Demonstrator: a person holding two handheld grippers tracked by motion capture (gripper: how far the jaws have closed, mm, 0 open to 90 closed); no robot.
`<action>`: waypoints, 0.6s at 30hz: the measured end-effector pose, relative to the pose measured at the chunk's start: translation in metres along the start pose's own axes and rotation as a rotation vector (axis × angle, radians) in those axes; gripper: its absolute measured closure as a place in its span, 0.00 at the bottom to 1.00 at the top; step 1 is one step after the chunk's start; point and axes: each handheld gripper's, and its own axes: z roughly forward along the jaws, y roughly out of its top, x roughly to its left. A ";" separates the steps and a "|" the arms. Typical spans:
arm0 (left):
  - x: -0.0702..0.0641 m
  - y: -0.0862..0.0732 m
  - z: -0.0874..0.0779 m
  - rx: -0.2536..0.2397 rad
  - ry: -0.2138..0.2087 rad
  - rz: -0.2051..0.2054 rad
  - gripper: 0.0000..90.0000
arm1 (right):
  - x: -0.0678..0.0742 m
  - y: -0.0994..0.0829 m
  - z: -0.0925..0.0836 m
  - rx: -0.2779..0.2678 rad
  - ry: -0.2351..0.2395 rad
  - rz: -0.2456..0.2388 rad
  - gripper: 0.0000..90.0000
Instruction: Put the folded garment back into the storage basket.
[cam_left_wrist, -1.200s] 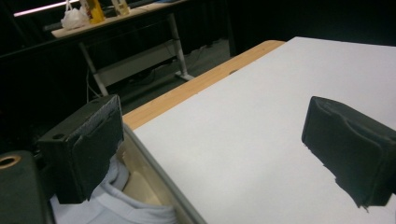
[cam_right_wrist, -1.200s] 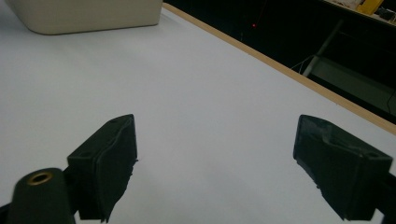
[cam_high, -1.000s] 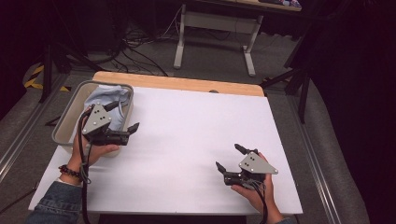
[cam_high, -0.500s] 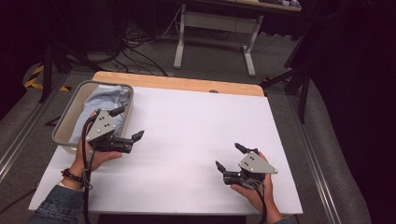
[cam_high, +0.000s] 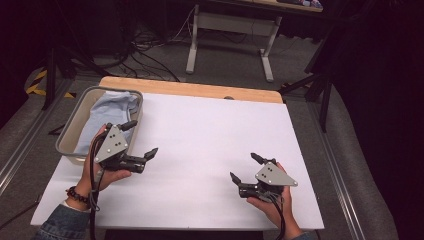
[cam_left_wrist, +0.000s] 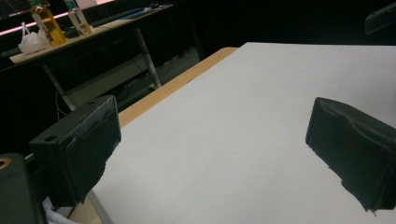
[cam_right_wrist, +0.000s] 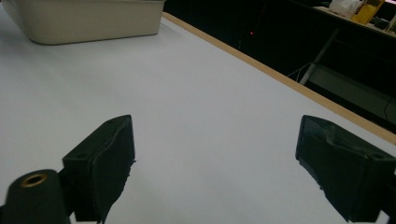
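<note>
- White sheet (cam_high: 200, 150) covering most of tabletop; bare wood strip (cam_high: 200, 90) along far edge, upper middle of high view.
- Grey tray (cam_high: 67, 132) at left edge of table, middle left of high view; pale blue cloth (cam_high: 107, 112) lying inside, bunched toward far end.
- Left gripper (cam_high: 141, 139) held in left hand (cam_high: 107, 172), just beside near right corner of tray, left of centre in high view. Jaws spread wide, nothing between them; one jaw over tray rim, other over white sheet. Not touching cloth as far as visible.
- Same gripper (cam_left_wrist: 210, 154) in left gripper view: two black jaws far apart at lower left and right of frame, bare white sheet between; bottles (cam_left_wrist: 46, 21) on a dark side table at upper left.
- Right gripper (cam_high: 245, 167) held in right hand (cam_high: 272, 202), lower right of high view, over white sheet, well apart from tray and cloth. Jaws wide, holding nothing.
- Same gripper (cam_right_wrist: 215, 172) in right gripper view: jaws far apart at lower left and lower right; tray side wall (cam_right_wrist: 84, 21) at upper left of frame.
</note>
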 end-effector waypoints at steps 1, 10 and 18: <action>-0.002 0.000 -0.001 -0.004 0.004 0.009 0.05 | 0.000 0.000 0.000 0.001 0.000 -0.002 0.14; -0.011 -0.001 -0.002 -0.003 -0.007 0.028 0.05 | 0.001 0.001 0.000 -0.007 0.003 -0.004 0.14; -0.021 -0.002 -0.005 -0.008 -0.024 0.053 0.05 | 0.002 0.002 -0.001 -0.012 0.007 -0.008 0.14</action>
